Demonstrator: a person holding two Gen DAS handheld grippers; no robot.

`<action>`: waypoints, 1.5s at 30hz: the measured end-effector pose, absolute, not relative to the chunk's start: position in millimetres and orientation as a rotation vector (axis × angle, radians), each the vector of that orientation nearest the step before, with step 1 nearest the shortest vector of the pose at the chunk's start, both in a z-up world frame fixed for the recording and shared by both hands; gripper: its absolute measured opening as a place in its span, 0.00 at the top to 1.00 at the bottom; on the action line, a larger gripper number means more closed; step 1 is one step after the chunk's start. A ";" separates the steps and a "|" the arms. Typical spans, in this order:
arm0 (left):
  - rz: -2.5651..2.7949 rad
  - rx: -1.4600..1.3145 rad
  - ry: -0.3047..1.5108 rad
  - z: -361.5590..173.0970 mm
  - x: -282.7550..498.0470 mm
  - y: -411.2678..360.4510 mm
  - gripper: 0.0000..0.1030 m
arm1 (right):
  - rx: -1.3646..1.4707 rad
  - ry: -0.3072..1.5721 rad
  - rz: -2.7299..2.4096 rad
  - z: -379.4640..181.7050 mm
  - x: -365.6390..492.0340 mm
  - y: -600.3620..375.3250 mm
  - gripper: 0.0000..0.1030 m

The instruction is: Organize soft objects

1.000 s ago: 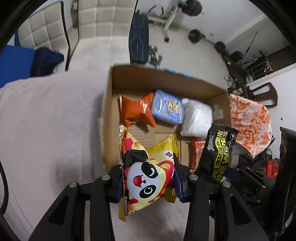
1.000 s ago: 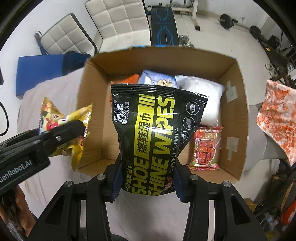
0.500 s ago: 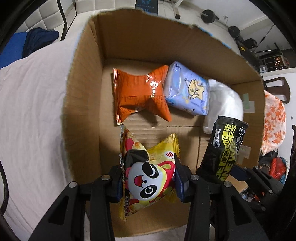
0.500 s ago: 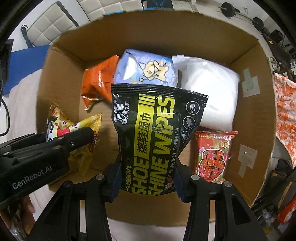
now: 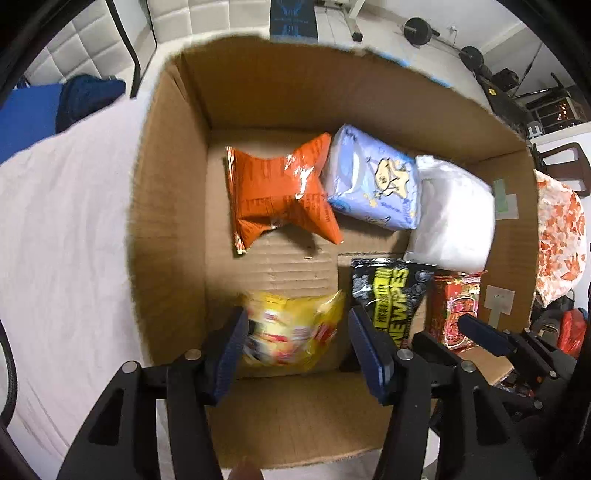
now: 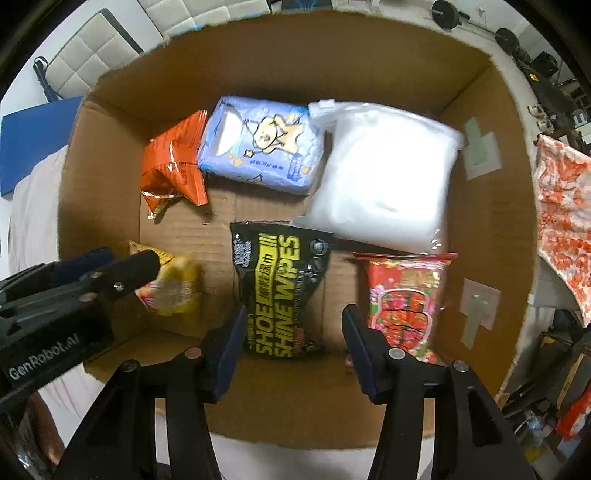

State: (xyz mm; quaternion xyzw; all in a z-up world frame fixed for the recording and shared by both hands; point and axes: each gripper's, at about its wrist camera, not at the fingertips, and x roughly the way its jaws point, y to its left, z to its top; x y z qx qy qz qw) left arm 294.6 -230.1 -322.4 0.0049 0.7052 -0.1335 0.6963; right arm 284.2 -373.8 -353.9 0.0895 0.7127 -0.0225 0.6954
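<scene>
A cardboard box (image 5: pixel 173 206) (image 6: pixel 99 206) holds several soft packs. My left gripper (image 5: pixel 295 339) is open above the box's near left corner; the yellow panda snack bag (image 5: pixel 291 332) (image 6: pixel 173 288) lies blurred on the floor between its jaws. My right gripper (image 6: pixel 291 339) is open over the black shoe-wipes pack (image 6: pixel 280 291) (image 5: pixel 388 295), which lies flat on the box floor. An orange snack bag (image 5: pixel 280 192) (image 6: pixel 173 162), a blue tissue pack (image 5: pixel 373 181) (image 6: pixel 262 144), a white bag (image 5: pixel 454 218) (image 6: pixel 384 173) and a red pack (image 6: pixel 406 299) (image 5: pixel 456 310) lie in the box.
The box sits on a pale pink cloth (image 5: pixel 62 240). An orange-patterned cloth (image 6: pixel 561 206) hangs to the right. Padded chairs (image 6: pixel 92 55) and gym weights (image 5: pixel 417 31) stand beyond the box.
Both grippers have opened and let go: the panda bag and the shoe-wipes pack dropped onto the box floor. Both grippers had moved forward over the box.
</scene>
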 end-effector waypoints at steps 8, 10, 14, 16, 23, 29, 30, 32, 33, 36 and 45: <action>-0.312 0.002 1.438 -264.0 283.6 -226.8 0.34 | 0.197 1.500 -0.071 -317.0 253.8 -382.7 0.41; -0.316 0.000 1.409 -248.7 278.9 -225.2 0.34 | 0.203 1.482 -0.071 -306.2 247.7 -390.7 0.36; -0.300 0.028 1.343 -223.4 263.7 -228.7 0.05 | 0.199 1.422 -0.079 -280.7 234.1 -397.0 0.11; -0.286 0.043 1.301 -211.1 255.2 -229.8 0.05 | 0.188 1.396 -0.088 -265.4 227.7 -401.9 0.05; -0.245 0.036 1.224 -187.7 234.4 -228.3 0.05 | 0.164 1.309 -0.123 -224.9 203.6 -413.6 0.00; -0.203 0.047 1.181 -176.1 215.8 -226.7 0.05 | 0.142 1.266 -0.121 -205.9 185.1 -418.0 0.00; -0.200 0.044 1.179 -175.4 214.1 -226.3 0.05 | 0.144 1.261 -0.117 -203.0 182.1 -417.8 0.00; -0.193 0.041 1.169 -170.6 209.0 -224.2 0.05 | 0.147 1.255 -0.112 -198.2 176.8 -416.6 0.00; -0.191 0.040 1.162 -167.8 206.2 -223.3 0.05 | 0.148 1.250 -0.109 -195.2 173.7 -415.4 0.00; -0.184 0.046 1.130 -153.9 193.3 -220.3 0.05 | 0.150 1.226 -0.109 -184.3 164.5 -412.5 0.00; -0.196 0.056 1.026 -89.7 124.0 -206.1 0.05 | 0.176 1.109 -0.127 -119.5 109.2 -404.0 0.00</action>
